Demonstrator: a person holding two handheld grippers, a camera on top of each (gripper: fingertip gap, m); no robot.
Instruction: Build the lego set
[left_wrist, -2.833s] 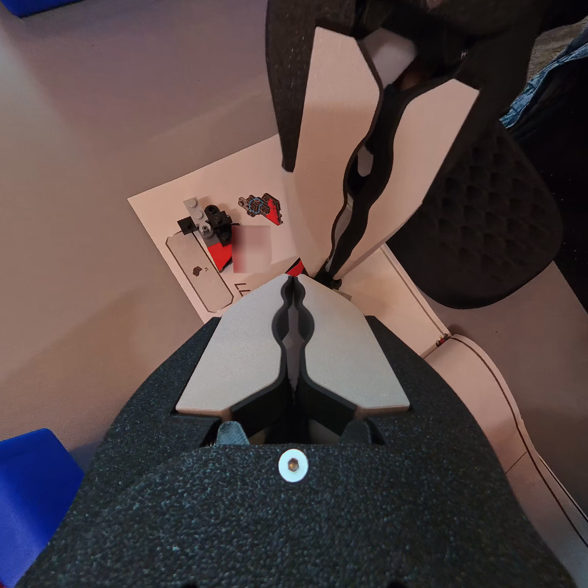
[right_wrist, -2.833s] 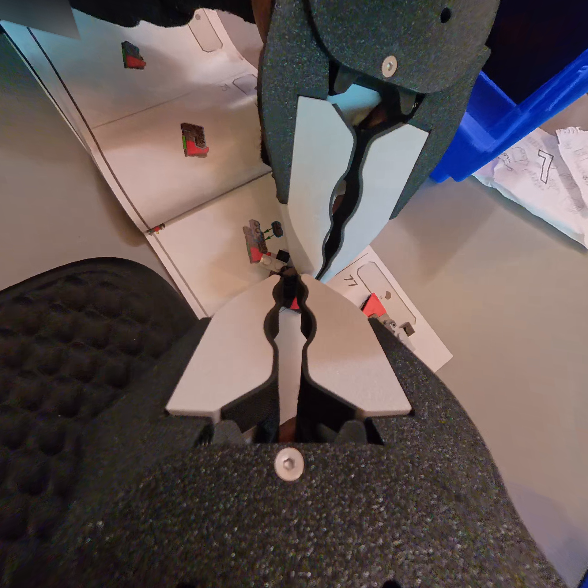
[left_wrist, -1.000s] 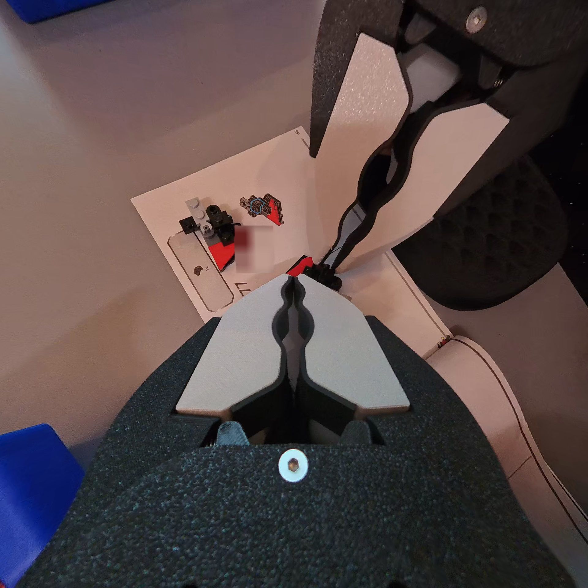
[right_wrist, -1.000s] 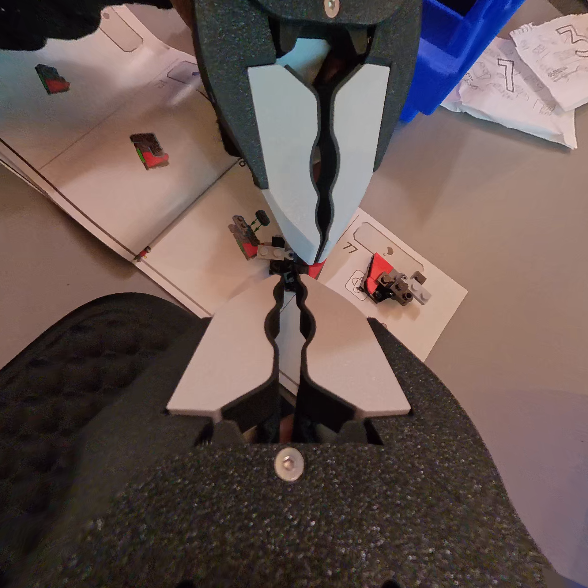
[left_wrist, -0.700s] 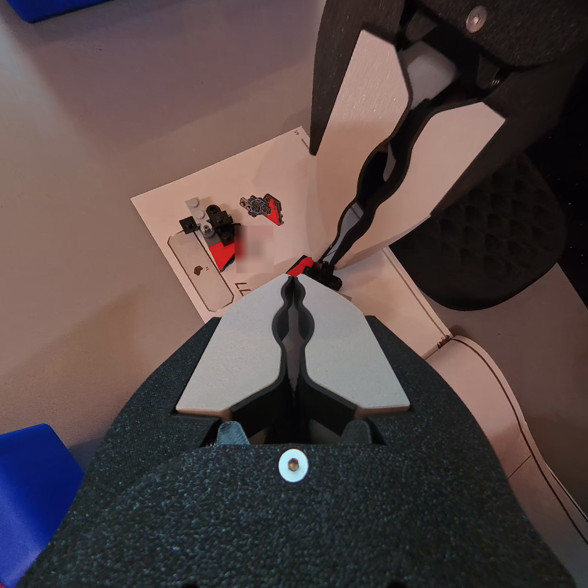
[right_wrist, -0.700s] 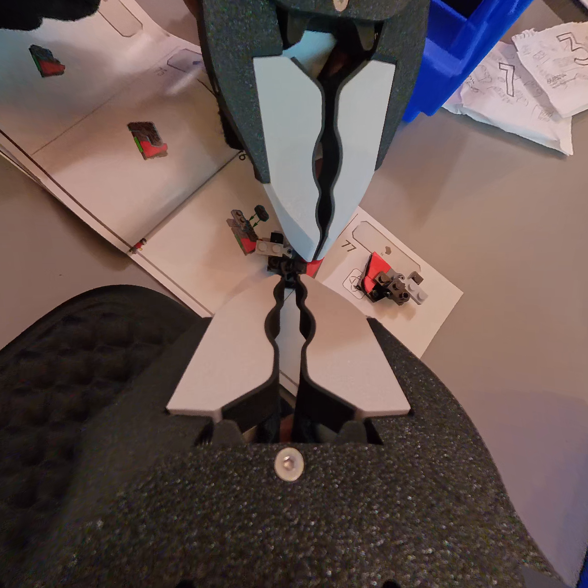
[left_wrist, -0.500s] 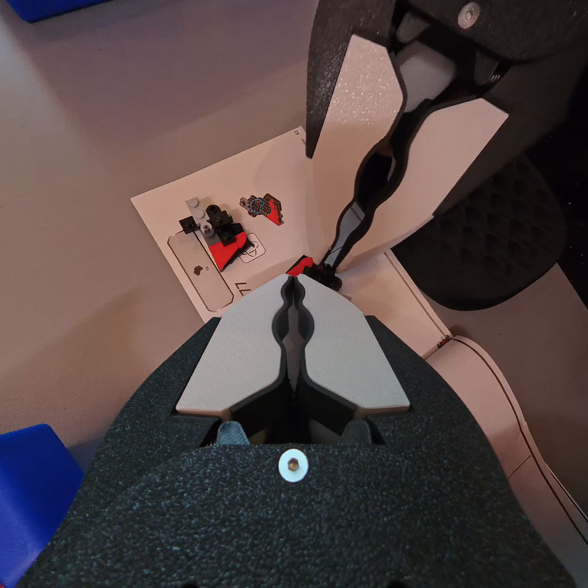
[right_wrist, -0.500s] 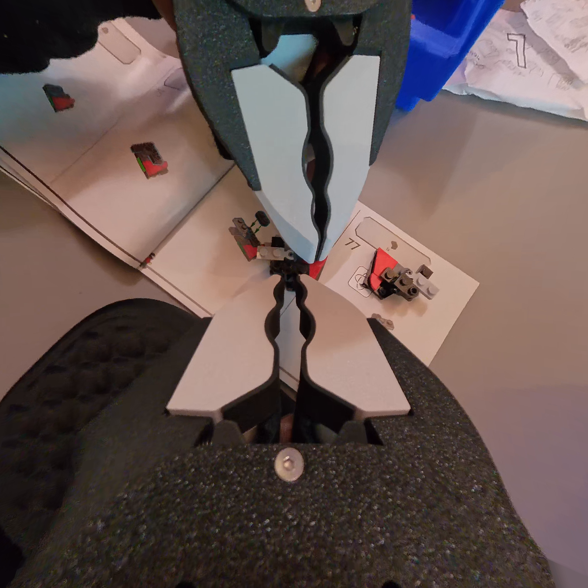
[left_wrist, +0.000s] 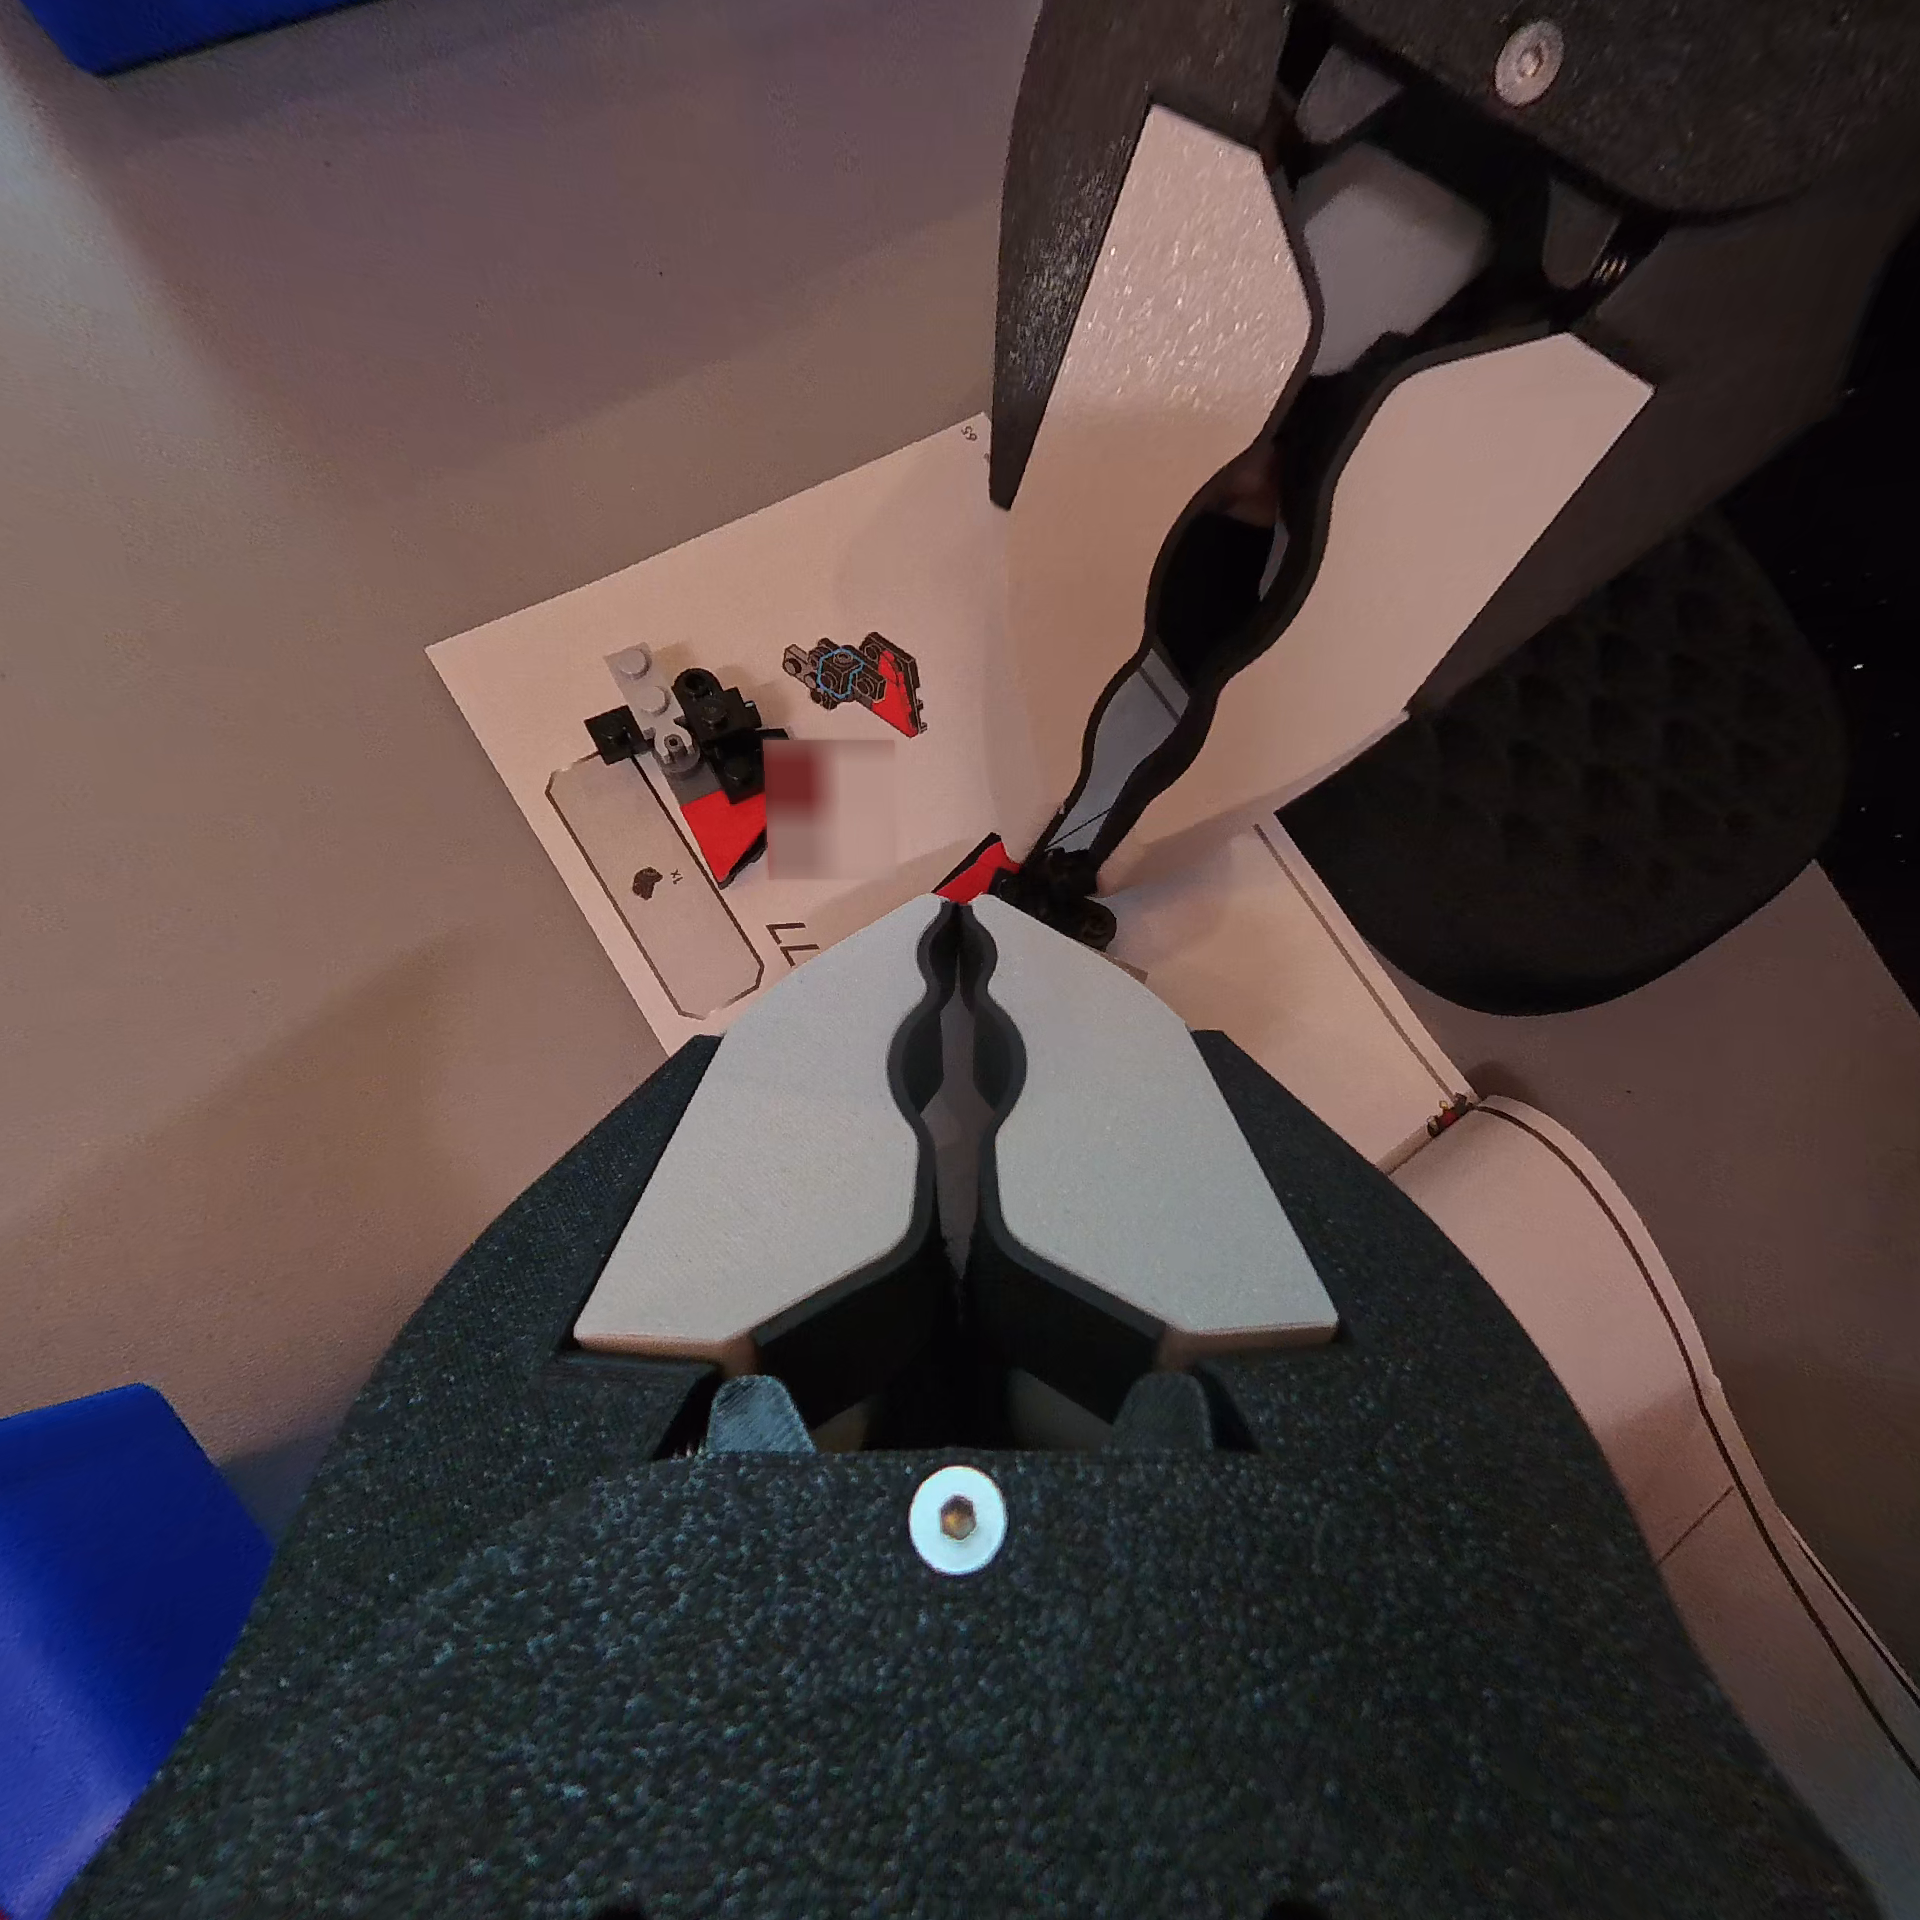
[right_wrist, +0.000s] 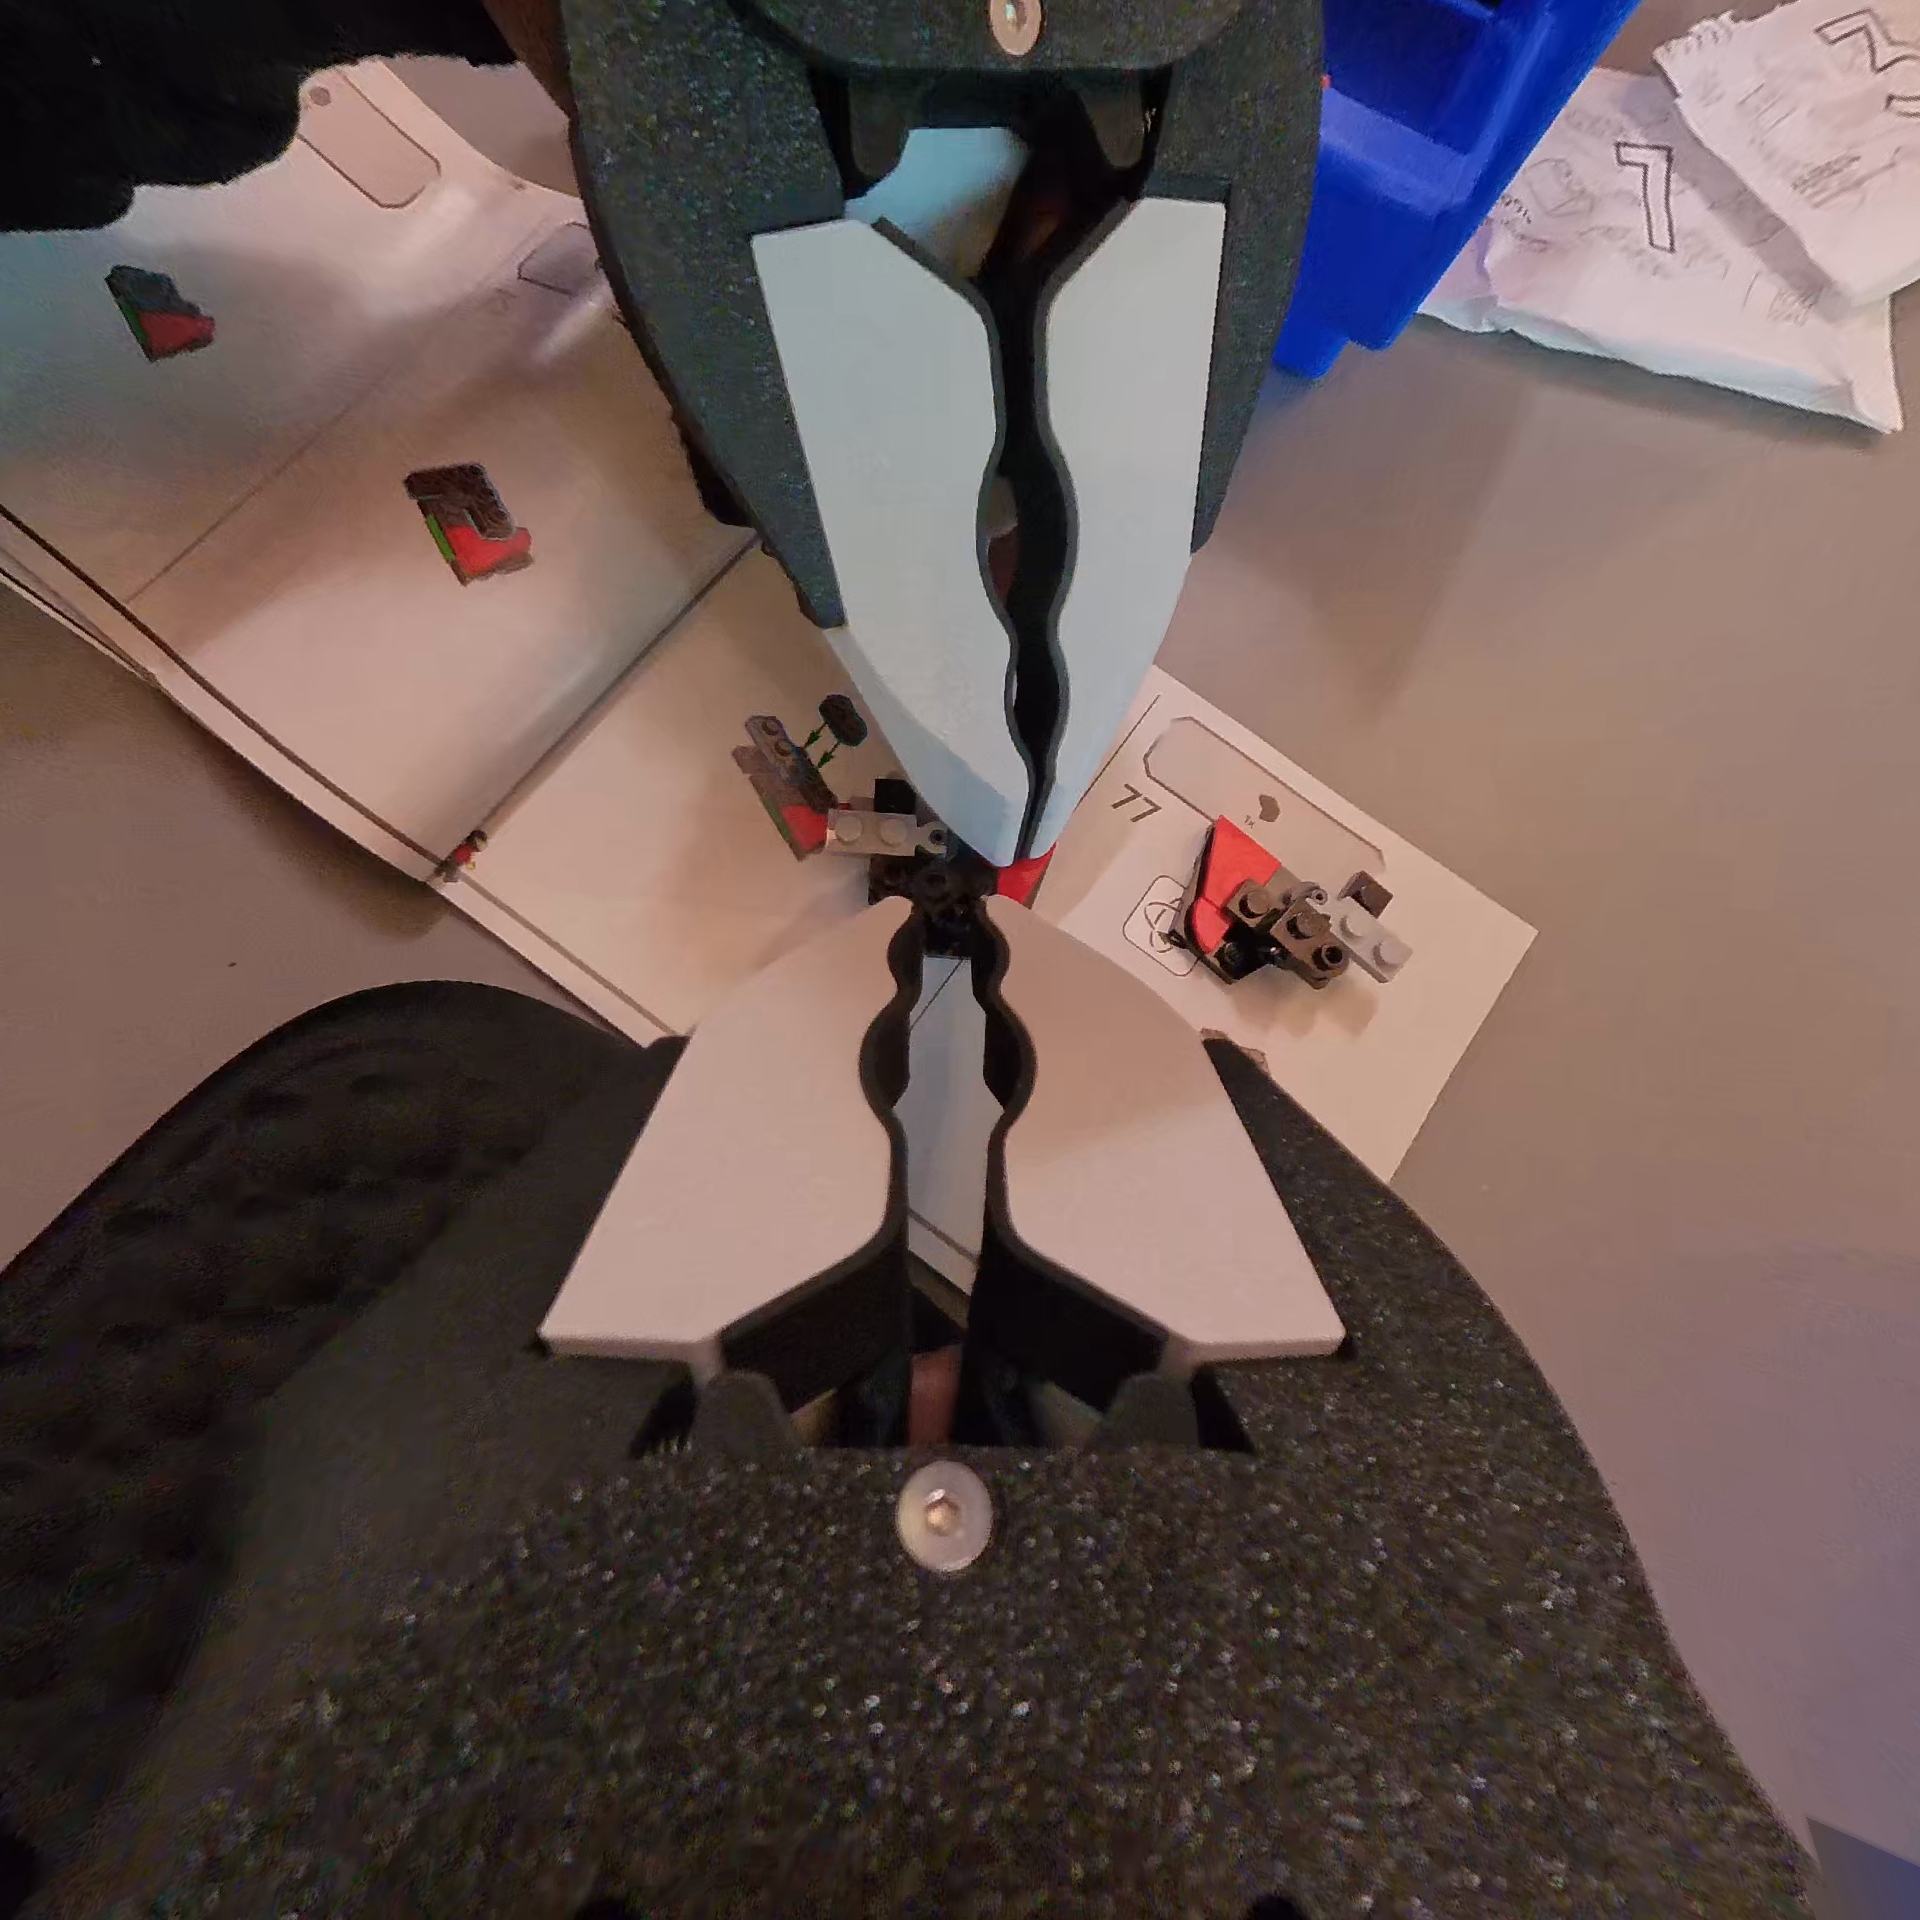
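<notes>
Both grippers meet tip to tip over the open instruction booklet (right_wrist: 312, 665) and hold one small lego assembly (right_wrist: 940, 883) between them. It has a red wedge (left_wrist: 977, 868), black parts and a grey studded plate (right_wrist: 878, 831). My left gripper (left_wrist: 956, 912) is shut on its red end. In the right wrist view the left gripper (right_wrist: 1029, 831) comes down from the top. My right gripper (right_wrist: 943, 920) is shut on its black end. In the left wrist view the right gripper (left_wrist: 1081, 862) enters from the upper right. A second, similar assembly (left_wrist: 686, 748) lies loose on the page (right_wrist: 1288, 920).
A blue bin (right_wrist: 1423, 156) stands behind the left gripper, with crumpled white paper bags (right_wrist: 1662, 229) beside it. Another blue bin corner (left_wrist: 94, 1558) sits at the lower left of the left wrist view. A black dimpled pad (left_wrist: 1610, 810) lies under the right gripper. The table is grey. Both grippers' tips are close together, under 4 cm apart.
Over the last seconds my right gripper swung round to face the left one head on, bringing the loose assembly into its view. Both stay shut on the small assembly.
</notes>
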